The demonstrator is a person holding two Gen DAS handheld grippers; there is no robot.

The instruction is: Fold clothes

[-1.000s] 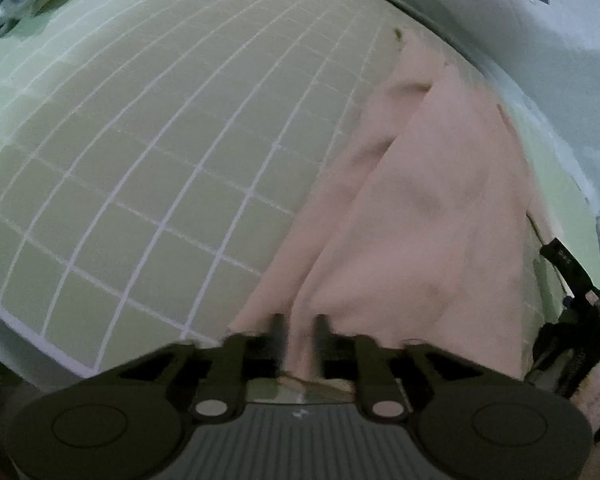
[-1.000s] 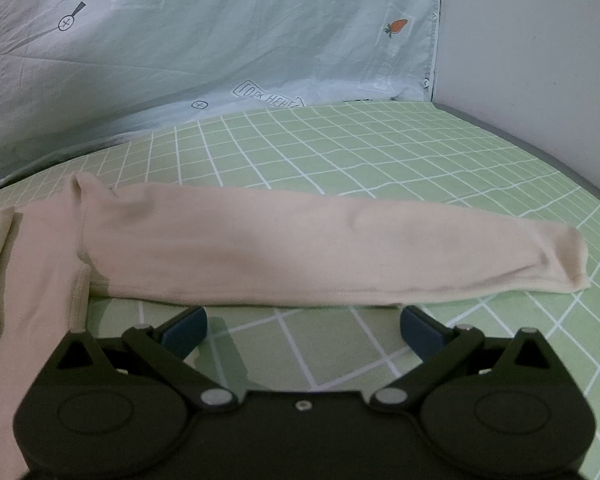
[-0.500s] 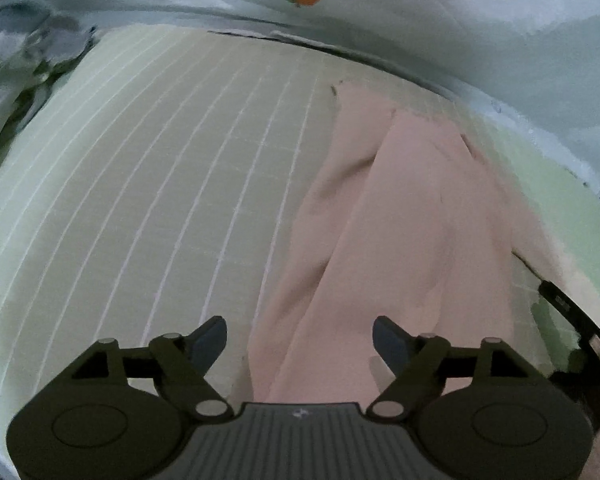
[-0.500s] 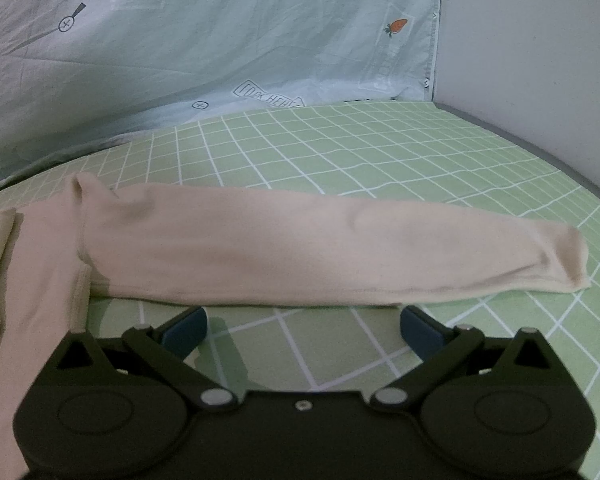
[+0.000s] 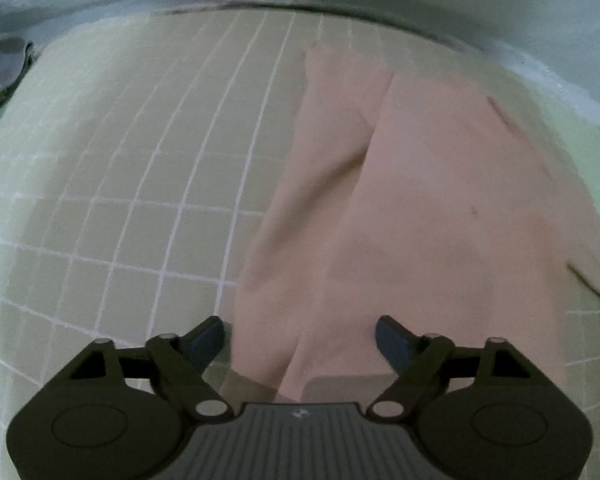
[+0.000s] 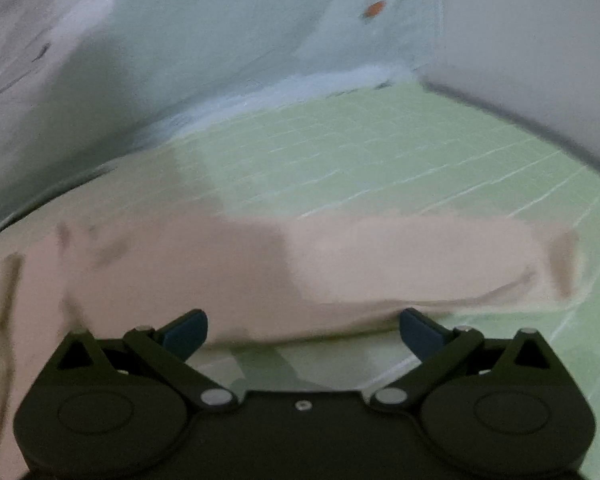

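Garment (image 5: 412, 208), pale pink, long-sleeved: spread on a bed covered with a green checked sheet (image 5: 132, 184), a pale printed cloth (image 6: 204, 48) hung behind.

Change noted: a second ago the left claw (image 5: 300, 338) was pinched on the cloth edge; its jaws have just been opening and now stand released, wide apart, with a fold of fabric lying loose between them and untouched by the pads. The left view has swung, so that more of the body panel is taken in. Judged: one fold has been laid and let go, and the next edge is to be sought.

Right claw (image 6: 302, 330): released, jaws wide, nothing pinched. The sleeve (image 6: 380, 264) is seen larger and blurred against its earlier sharp, settled view, so an approach is judged to have begun.

Views compared: the folded body, with its crease running lengthwise, is shown only by the left view; the outstretched sleeve, lying flat across the sheet to its cuff, only by the right. Neither claw is seen from the other's camera.
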